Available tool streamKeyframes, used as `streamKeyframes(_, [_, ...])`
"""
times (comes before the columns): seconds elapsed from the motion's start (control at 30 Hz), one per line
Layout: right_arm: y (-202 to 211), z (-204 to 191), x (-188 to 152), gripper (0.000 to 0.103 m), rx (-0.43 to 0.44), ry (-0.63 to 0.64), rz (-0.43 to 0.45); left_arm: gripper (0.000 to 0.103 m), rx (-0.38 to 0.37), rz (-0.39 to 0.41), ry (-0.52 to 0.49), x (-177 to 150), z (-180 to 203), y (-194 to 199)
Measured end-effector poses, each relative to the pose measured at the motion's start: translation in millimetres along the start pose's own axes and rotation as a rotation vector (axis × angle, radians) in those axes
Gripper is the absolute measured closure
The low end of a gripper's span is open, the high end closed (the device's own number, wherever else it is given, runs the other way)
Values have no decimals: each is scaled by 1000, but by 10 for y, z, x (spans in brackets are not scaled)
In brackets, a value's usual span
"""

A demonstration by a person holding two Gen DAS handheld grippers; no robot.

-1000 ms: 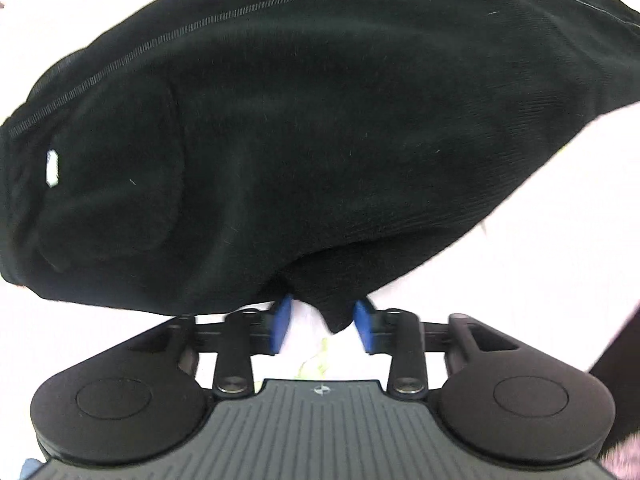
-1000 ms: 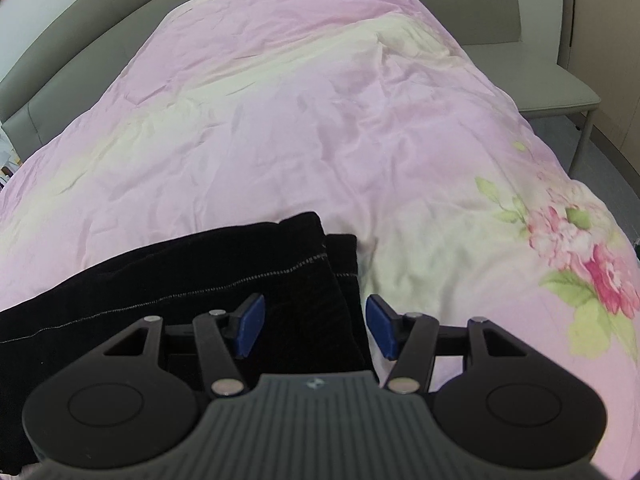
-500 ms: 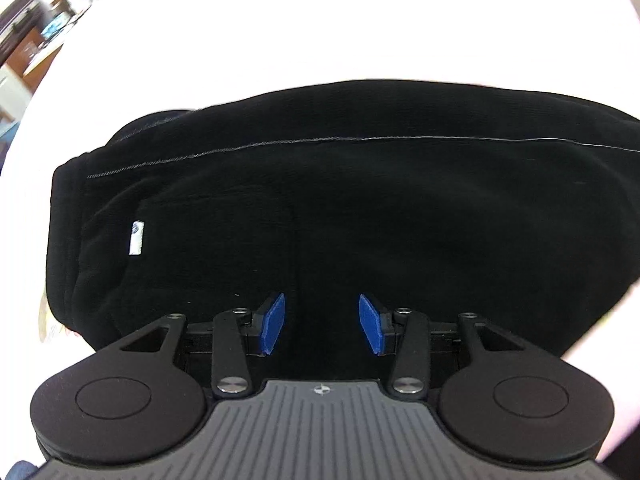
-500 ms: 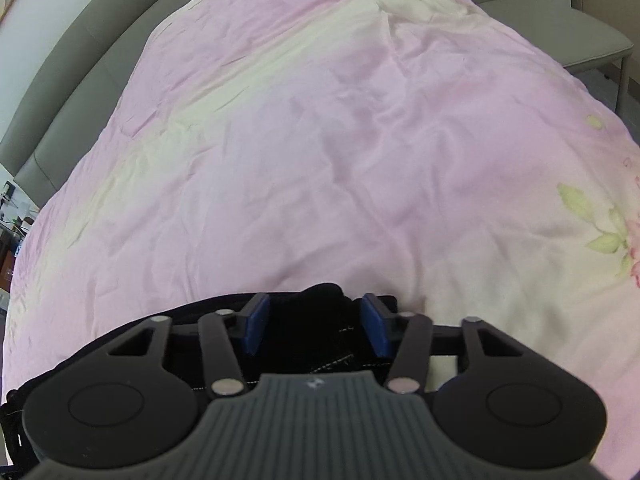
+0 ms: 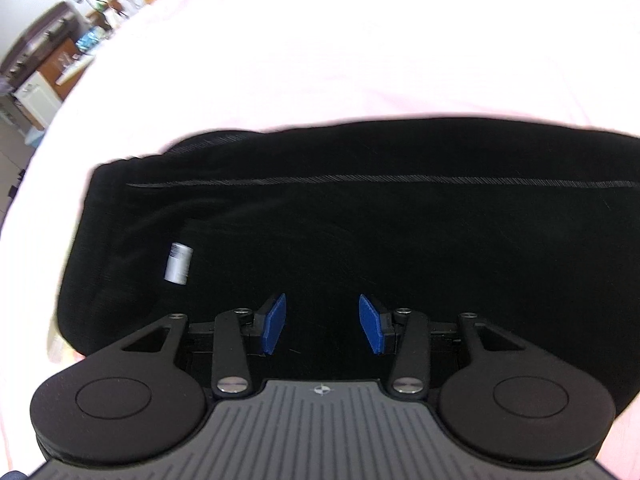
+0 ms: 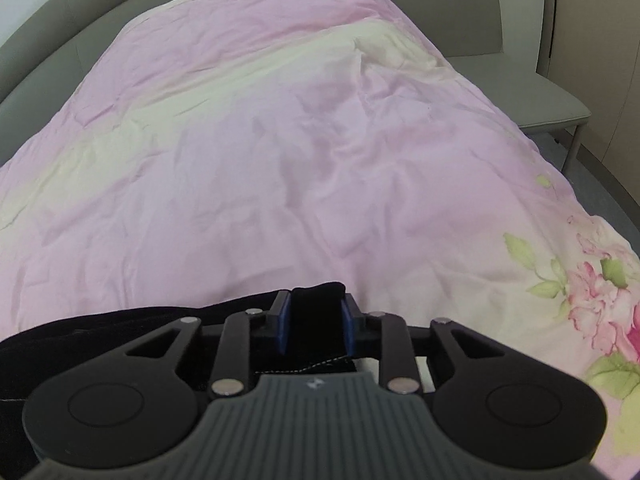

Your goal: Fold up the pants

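Observation:
Black pants (image 5: 360,220) lie folded lengthwise on the pink bedcover (image 5: 320,60), with a grey side stripe running across and a small white tag (image 5: 178,258) near the waist end at the left. My left gripper (image 5: 322,324) hovers over the near edge of the pants, open, with nothing pinched between its blue pads. In the right wrist view the pants (image 6: 100,332) run off to the lower left. My right gripper (image 6: 316,328) is closing its jaws on a bunched end of the black fabric, which fills the gap between the pads.
The wrinkled pink and cream bedcover (image 6: 280,160) stretches ahead, with a flower print at the right edge. A grey padded headboard (image 6: 60,32) curves behind it and a grey chair (image 6: 520,92) stands at the right. Shelves and furniture (image 5: 48,52) show beyond the bed's left edge.
My left gripper let go of the pants' edge, rose and swung back over them. My right gripper came down onto the leg end and narrowed its jaws around the fabric.

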State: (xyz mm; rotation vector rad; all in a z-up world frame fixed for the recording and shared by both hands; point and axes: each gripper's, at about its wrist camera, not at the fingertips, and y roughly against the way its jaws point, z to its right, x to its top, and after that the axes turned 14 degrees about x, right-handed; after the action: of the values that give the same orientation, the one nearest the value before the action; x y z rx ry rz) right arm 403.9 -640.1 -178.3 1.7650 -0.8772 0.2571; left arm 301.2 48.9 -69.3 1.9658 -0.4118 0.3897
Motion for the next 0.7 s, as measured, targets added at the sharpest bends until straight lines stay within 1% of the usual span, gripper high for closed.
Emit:
streamKeyframes(0.07, [4, 31, 29, 75, 12, -32, -12, 52, -2, 19, 43, 22, -164, 31])
streamKeyframes(0.1, [24, 27, 45, 70, 12, -34, -12, 52, -6, 25, 63, 26, -280, 31])
streamKeyframes(0.2, [141, -44, 56, 63, 13, 2, -15, 51, -3, 40, 113, 53, -617, -11])
streamKeyframes(0.3, [291, -190, 10, 58, 14, 55, -32, 36, 35, 64, 140, 120, -908, -91])
streamKeyframes(0.33, [330, -234, -16, 57, 4, 72, -36, 30, 52, 75, 139, 189, -1019, -275])
streamKeyframes(0.4, [397, -318, -82, 57, 3, 102, -50, 28, 78, 84, 134, 244, -1186, -445])
streamKeyframes(0.47, [447, -392, -160, 58, 1, 122, -58, 30, 91, 74, 147, 288, -1329, -598])
streamKeyframes(0.53, [474, -454, -241, 59, -3, 131, -63, 33, 80, 65, 182, 339, -1441, -756])
streamKeyframes(0.57, [483, -490, -282, 62, -7, 134, -60, 37, 72, 62, 210, 370, -1490, -854])
streamKeyframes(0.6, [487, -530, -317, 64, -4, 136, -59, 39, 57, 60, 231, 400, -1510, -911])
streamKeyframes(0.63, [470, -574, -342, 64, 2, 142, -67, 43, 46, 55, 230, 436, -1510, -995])
streamKeyframes(0.67, [437, -634, -366, 64, 9, 155, -80, 51, 66, 48, 214, 482, -1476, -1035])
streamKeyframes(0.7, [389, -696, -385, 64, 10, 171, -94, 54, 105, 42, 201, 522, -1442, -1117])
